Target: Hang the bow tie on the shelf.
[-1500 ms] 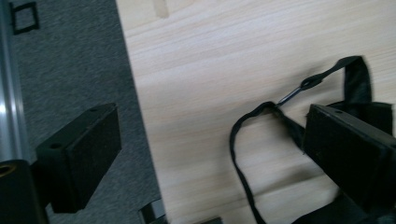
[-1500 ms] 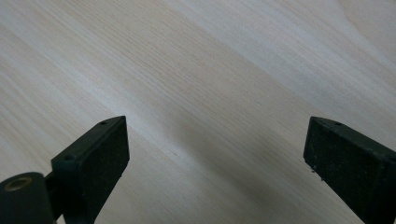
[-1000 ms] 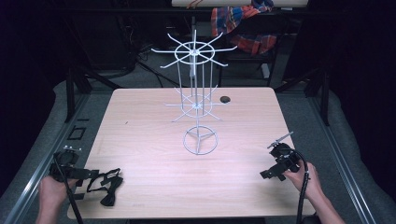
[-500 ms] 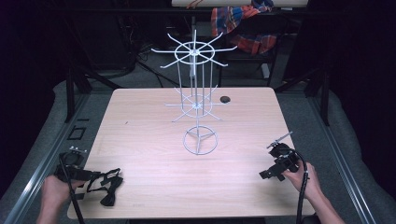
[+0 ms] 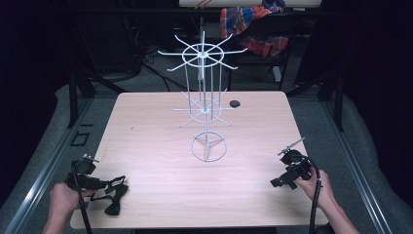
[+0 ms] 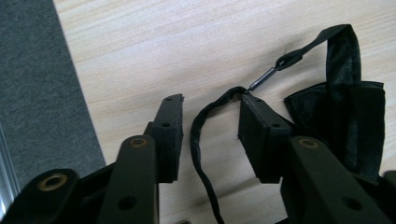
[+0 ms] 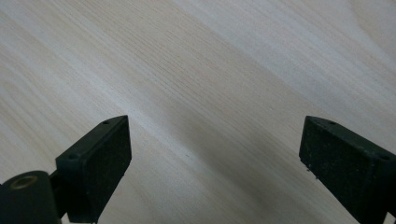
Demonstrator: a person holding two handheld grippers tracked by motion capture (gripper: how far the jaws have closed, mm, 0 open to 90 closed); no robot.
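The left gripper [image 6: 210,135], jaws just narrowing around the black bow tie's [image 5: 113,194] strap without pinching it yet, sits at the bench's [image 5: 156,146] near left corner, the right gripper [image 7: 212,163] wide and empty, the wire rack [image 5: 204,97] bare, so hanging apparently remains.

You see a matt black cloth bow tie [image 6: 348,121] on the pale, smooth wood-grain table [image 5: 146,126]. The rack [image 5: 204,105] is thin white-coated wire.
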